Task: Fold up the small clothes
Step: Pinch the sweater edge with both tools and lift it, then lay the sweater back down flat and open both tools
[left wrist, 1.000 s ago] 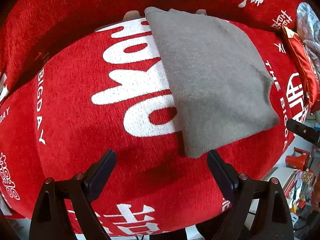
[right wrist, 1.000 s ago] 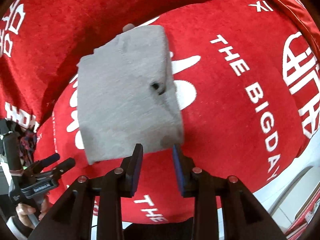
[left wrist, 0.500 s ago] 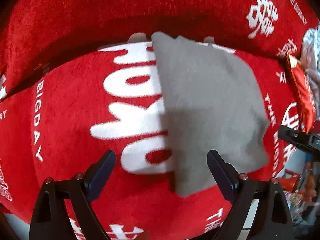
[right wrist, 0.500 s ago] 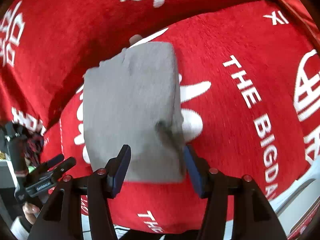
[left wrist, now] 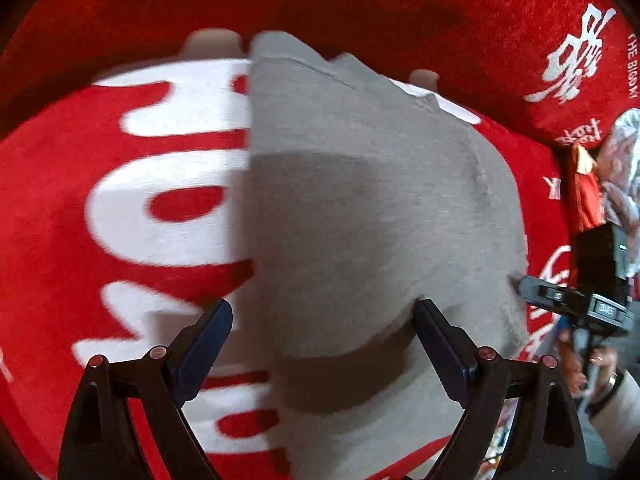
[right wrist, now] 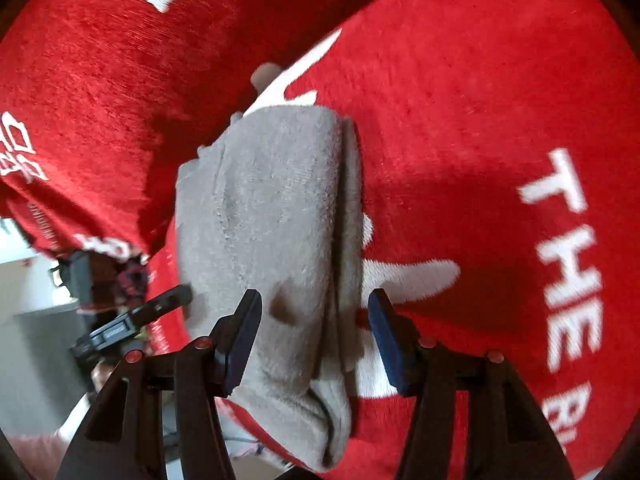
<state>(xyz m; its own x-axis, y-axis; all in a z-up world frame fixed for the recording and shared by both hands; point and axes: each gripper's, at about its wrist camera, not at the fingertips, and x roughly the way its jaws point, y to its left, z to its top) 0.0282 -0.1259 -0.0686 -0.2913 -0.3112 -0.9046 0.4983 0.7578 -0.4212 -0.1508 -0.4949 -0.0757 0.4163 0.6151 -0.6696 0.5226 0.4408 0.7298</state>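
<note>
A folded grey garment (left wrist: 360,216) lies on the red cushion with white lettering (left wrist: 120,208). My left gripper (left wrist: 322,344) is open, its jaws straddling the garment's near left edge, low over it. The garment also shows in the right wrist view (right wrist: 276,232), folded in layers. My right gripper (right wrist: 316,336) is open with its jaws on either side of the garment's near right edge. The right gripper's finger appears at the right in the left wrist view (left wrist: 560,300); the left gripper's finger appears at the left in the right wrist view (right wrist: 132,316).
The red back cushion (left wrist: 320,4) rises behind the seat. A red packet (left wrist: 586,196) and crumpled silvery material (left wrist: 620,160) lie at the far right. The seat's front edge and a pale floor (right wrist: 24,300) show at the lower left of the right wrist view.
Both grippers moved forward and down onto the garment. The right gripper opened from nearly shut to wide. The garment now fills the space between each pair of jaws.
</note>
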